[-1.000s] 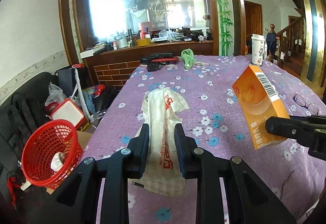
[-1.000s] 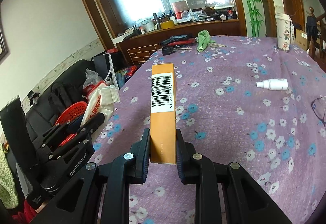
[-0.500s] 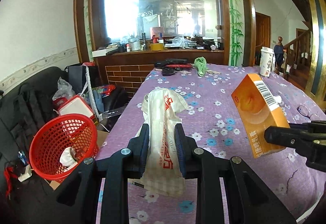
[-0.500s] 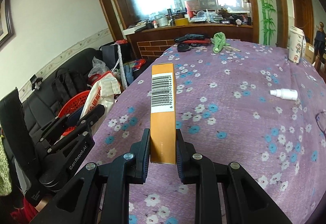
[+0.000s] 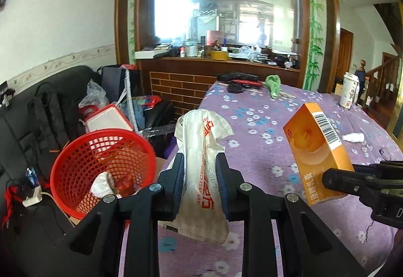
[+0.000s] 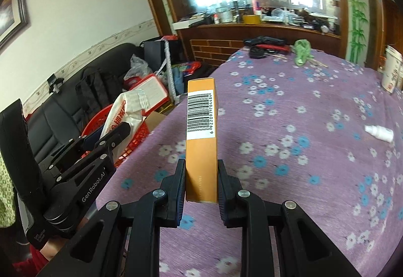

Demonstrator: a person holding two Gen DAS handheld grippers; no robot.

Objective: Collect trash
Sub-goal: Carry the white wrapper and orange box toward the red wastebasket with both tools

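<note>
The left gripper (image 5: 200,176) is clamped on a crumpled white plastic wrapper with red print (image 5: 201,151), its pads pressing both sides; the wrapper stands up between the fingers and hangs out below them, over the near edge of the round table under a purple cloth with white and blue flowers (image 5: 264,126). The right gripper (image 6: 201,181) is clamped on a flat orange cardboard carton with a barcode label (image 6: 201,131), held upright on its narrow edge above the cloth; in the left wrist view the same carton sits at 3 o'clock, tilted. A red plastic mesh basket (image 5: 75,158) stands off the table at 9 o'clock of the left gripper, with crumpled white and red scraps inside. On the cloth a small white bottle (image 6: 379,132) lies at 3 o'clock in the right wrist view; a green crumpled cloth (image 6: 302,51) lies at 1 o'clock near the far edge; a white paper cup (image 5: 350,90) stands at 2 o'clock in the left view.
</note>
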